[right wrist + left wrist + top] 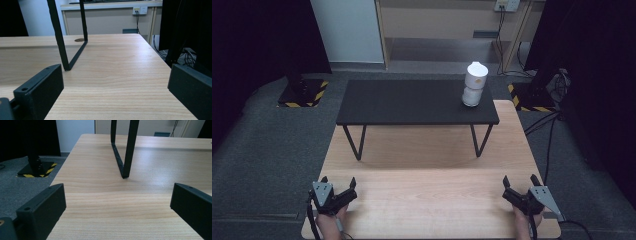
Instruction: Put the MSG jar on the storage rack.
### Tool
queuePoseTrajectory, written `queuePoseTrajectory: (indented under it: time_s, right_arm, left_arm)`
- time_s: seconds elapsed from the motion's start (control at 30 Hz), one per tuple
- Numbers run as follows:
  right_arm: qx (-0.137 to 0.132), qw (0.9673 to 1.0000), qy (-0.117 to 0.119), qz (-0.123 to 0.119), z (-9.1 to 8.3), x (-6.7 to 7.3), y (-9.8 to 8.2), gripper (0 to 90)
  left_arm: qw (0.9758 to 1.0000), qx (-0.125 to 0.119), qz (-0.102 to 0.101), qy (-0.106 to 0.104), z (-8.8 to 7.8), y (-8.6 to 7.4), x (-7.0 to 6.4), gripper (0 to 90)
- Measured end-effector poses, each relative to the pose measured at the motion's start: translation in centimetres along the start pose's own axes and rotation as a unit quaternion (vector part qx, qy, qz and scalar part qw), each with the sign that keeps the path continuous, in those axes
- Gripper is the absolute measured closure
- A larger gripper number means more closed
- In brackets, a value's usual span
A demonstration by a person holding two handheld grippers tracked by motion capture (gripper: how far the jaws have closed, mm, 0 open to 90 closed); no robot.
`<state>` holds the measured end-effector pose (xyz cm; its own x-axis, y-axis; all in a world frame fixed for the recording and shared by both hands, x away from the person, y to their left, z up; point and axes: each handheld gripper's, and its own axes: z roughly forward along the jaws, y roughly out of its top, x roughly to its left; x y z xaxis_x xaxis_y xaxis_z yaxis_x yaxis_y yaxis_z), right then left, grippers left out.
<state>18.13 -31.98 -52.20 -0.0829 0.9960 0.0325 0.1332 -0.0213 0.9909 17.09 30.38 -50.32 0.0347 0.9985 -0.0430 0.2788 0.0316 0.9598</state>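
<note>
Grippers idle: left gripper (pixel 338 187) and right gripper (pixel 520 186) rested near edge of wooden table (pixel 427 200), jaws spread wide, empty. White container (pixel 474 84) stood far right on black shelf (pixel 412 102); judged best approached level, jaws kept wide.

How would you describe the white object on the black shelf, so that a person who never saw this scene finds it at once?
Start from the wooden table, on which a low black shelf stands on thin metal legs. Look at the far right end of the shelf top: there stands a white container, upright, with a rounded top. It is the sole thing on the shelf, bright white against the dark surface.
</note>
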Motion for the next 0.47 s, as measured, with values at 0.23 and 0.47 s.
queuePoseTrajectory:
  time_s: [0.23,0.47]
  right_arm:
    - [0.003,1.0000,0.002,0.003,0.03,-0.10,0.07,0.6]
    - [-0.009,0.9997,0.004,0.024,-0.14,-0.45,-0.25,0.6]
  left_arm:
    - [1.0000,0.000,-0.001,0.001,-0.04,-0.03,0.02,0.0]
    - [1.0000,-0.002,-0.003,0.001,-0.10,-0.11,0.07,0.0]
